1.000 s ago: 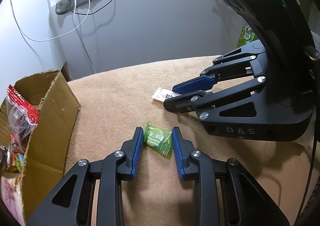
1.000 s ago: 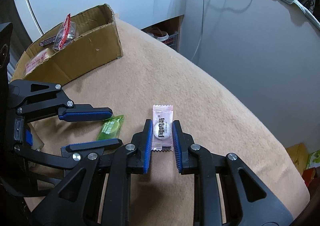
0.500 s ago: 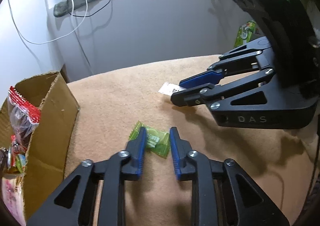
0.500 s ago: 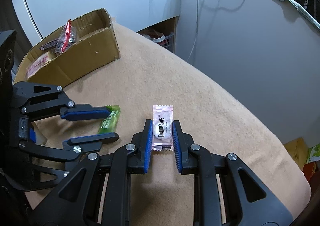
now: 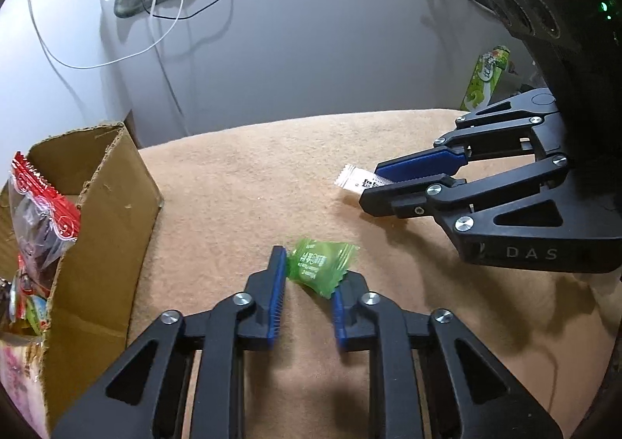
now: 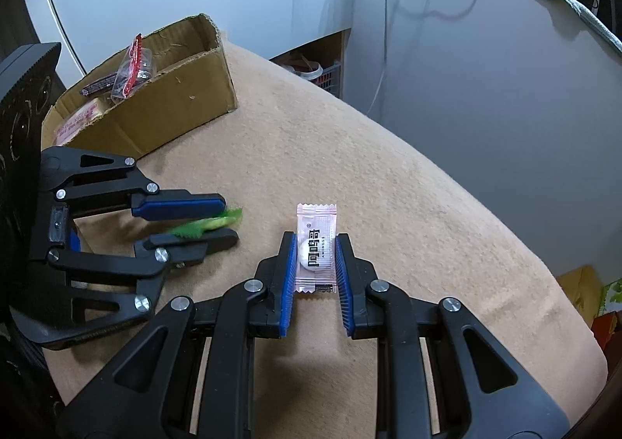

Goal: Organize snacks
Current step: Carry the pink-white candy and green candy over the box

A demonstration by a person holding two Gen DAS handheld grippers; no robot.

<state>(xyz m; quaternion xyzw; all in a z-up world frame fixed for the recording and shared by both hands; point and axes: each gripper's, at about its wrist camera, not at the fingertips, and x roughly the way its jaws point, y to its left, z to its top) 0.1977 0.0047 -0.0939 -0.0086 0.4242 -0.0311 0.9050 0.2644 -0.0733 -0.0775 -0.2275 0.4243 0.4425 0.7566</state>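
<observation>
Snacks are being gathered from a tan-covered desk [image 6: 408, 182]. The left gripper [image 5: 307, 276], its jaws having just been closing, is pinched on a green candy [image 5: 320, 266] only at the fingertips; a deeper bite would be safer before lifting. The right gripper [image 6: 315, 264] is clamped on a pink wrapped candy [image 6: 315, 244]. A cardboard box [image 5: 105, 213] stands at the desk's left, already holding packets. Open cloth lies between, but the far desk edge is near.
</observation>
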